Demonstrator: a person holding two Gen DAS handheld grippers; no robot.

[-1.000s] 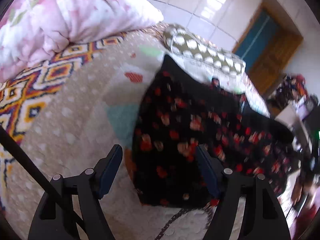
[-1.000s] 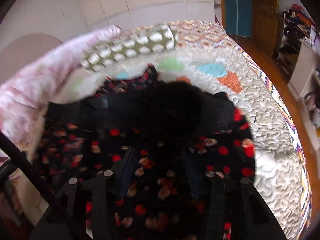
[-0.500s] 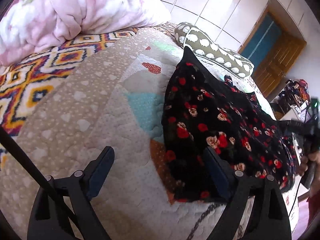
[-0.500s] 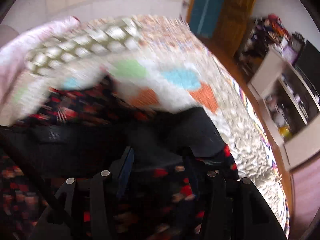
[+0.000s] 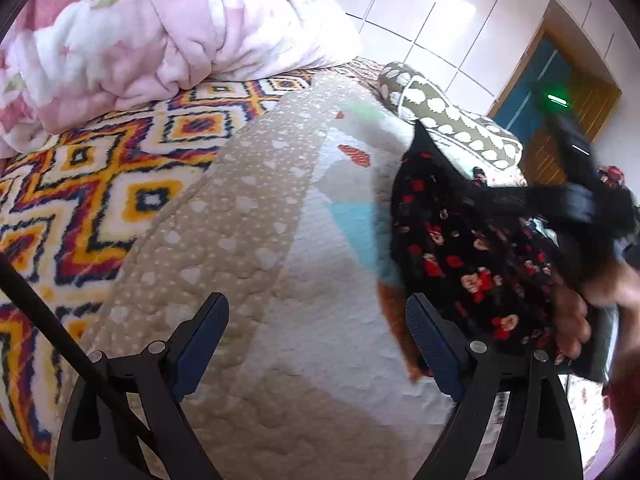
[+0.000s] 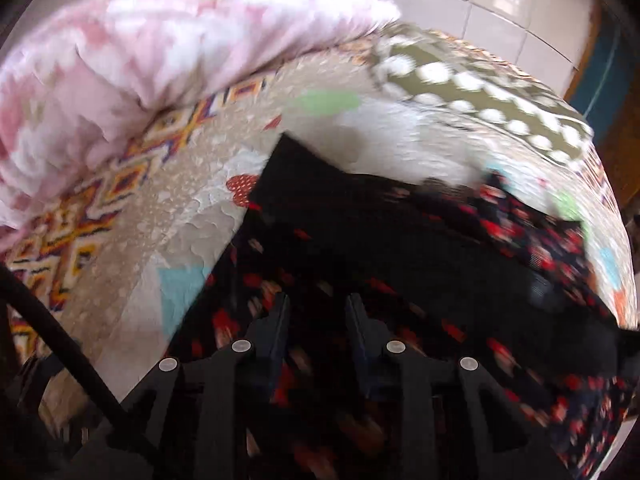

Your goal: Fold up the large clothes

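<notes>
A black garment with red and pink flowers point(image 5: 460, 248) lies on the quilted bedspread point(image 5: 280, 264), right of my left gripper point(image 5: 316, 336). The left gripper is open and empty, its blue-padded jaws wide apart over bare quilt. In the left wrist view the other hand-held gripper point(image 5: 576, 184) and a hand sit over the garment's right side. In the right wrist view the garment point(image 6: 400, 240) fills the lower frame. My right gripper point(image 6: 316, 320) is partly closed just over the fabric; blur hides whether it pinches cloth.
A pink floral duvet point(image 5: 160, 32) is bunched at the head of the bed. A green pillow with white spots point(image 5: 448, 116) lies behind the garment. A patterned orange and navy blanket point(image 5: 80, 184) covers the left side. A teal and wood door point(image 5: 560, 80) stands behind.
My left gripper has backed off to the left, so the garment now sits right of its jaws. My right gripper swung left across the garment, and its jaws have narrowed.
</notes>
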